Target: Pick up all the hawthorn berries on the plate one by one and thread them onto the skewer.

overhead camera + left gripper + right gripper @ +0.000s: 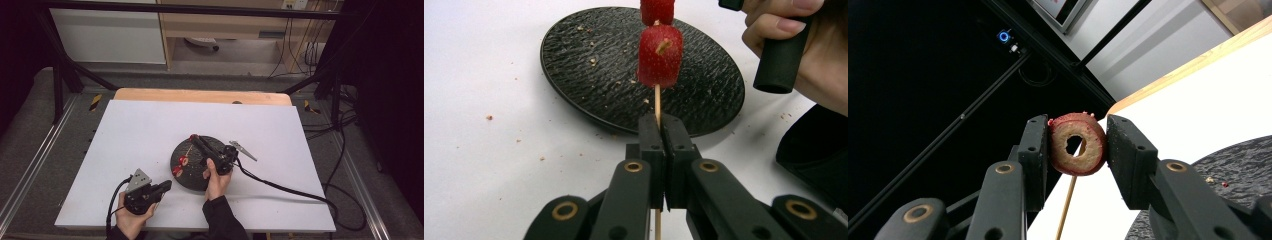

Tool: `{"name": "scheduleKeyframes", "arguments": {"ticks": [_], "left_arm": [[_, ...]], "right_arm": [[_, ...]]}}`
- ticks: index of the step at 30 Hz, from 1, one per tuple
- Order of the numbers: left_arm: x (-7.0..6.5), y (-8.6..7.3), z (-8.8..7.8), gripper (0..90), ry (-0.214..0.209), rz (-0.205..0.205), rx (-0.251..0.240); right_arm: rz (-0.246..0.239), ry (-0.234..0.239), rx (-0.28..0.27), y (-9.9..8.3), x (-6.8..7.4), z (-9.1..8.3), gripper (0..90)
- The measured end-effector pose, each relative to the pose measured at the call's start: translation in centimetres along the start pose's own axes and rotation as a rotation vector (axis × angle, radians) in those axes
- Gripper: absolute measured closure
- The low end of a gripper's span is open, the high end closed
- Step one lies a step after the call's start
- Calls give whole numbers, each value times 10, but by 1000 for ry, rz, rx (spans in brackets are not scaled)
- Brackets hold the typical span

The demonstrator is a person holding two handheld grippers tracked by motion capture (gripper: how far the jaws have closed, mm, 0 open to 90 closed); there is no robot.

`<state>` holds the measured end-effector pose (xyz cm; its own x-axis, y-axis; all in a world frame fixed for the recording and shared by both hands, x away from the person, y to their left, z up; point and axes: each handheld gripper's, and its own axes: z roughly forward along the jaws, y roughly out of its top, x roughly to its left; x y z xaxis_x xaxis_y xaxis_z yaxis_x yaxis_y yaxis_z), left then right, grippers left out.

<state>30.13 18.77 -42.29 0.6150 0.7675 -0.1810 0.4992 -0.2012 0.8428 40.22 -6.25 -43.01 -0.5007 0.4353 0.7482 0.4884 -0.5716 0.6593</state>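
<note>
Threading a ring-shaped slice onto a skewer above the black plate [192, 167].

At the plate's near-left edge, the left gripper [663, 132] has its jaws pressed together on the wooden skewer [657, 102], fixing the stick so its free end aims across the plate; two red pieces [660, 55] already sit on it. Over the plate's far side, the right gripper [1077, 145] pinches the ring slice [1077, 144] by its rim, leaving the centre hole clear, with the skewer tip lining up behind that hole.

Lab, black frame [60, 75] (cables [305, 50] behind)
</note>
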Motion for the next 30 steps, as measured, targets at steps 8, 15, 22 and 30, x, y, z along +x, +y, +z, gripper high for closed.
{"name": "scheduleKeyframes", "arguments": {"ticks": [8, 15, 22, 30], "left_arm": [[-5, -1, 1, 885, -6, 8, -8], [-3, 3, -4, 887, 4, 8, -35], [-3, 3, -4, 887, 11, 8, -34], [-4, 1, -3, 888, 4, 14, -28]], "right_arm": [[4, -3, -2, -3, 1, -2, 628], [22, -1, -8, 0, -1, 0, 631], [61, -9, -50, -7, -4, 2, 633], [31, -14, -52, -8, 1, -3, 633]]}}
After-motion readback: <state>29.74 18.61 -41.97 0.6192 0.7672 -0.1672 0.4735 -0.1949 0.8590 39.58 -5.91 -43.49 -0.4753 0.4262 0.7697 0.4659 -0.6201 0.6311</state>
